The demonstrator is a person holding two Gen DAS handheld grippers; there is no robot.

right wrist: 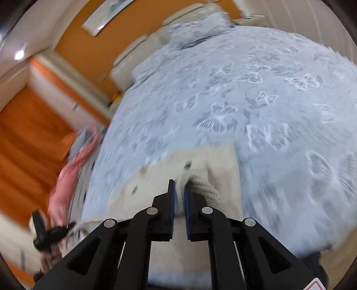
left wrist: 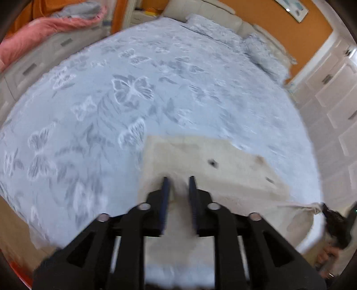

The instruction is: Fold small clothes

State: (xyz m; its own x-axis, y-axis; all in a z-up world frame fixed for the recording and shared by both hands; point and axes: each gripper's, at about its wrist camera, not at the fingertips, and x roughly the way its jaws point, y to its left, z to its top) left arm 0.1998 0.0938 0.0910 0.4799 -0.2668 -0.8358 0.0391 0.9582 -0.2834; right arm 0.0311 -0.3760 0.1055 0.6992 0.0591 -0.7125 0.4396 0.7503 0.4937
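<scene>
A cream knitted garment [left wrist: 200, 160] with small dark marks lies on the blue butterfly bedspread [left wrist: 133, 89] near the bed's front edge. My left gripper [left wrist: 179, 180] is shut on the garment's near edge, with cloth between the blue pads. In the left wrist view my right gripper [left wrist: 324, 208] pinches a stretched corner of the garment at the far right. In the right wrist view my right gripper [right wrist: 179, 185] is shut on a bunched ribbed edge of the garment [right wrist: 200, 160]. My left gripper [right wrist: 69, 225] shows at the lower left, holding the other corner.
Pillows [left wrist: 263, 49] and a cream headboard [left wrist: 214, 9] stand at the far end of the bed. A pink blanket [left wrist: 44, 29] lies on a drawer unit [left wrist: 44, 58] beside the bed. White wardrobe doors [left wrist: 334, 93] stand to the right. The orange curtain [right wrist: 29, 138] hangs by the bed.
</scene>
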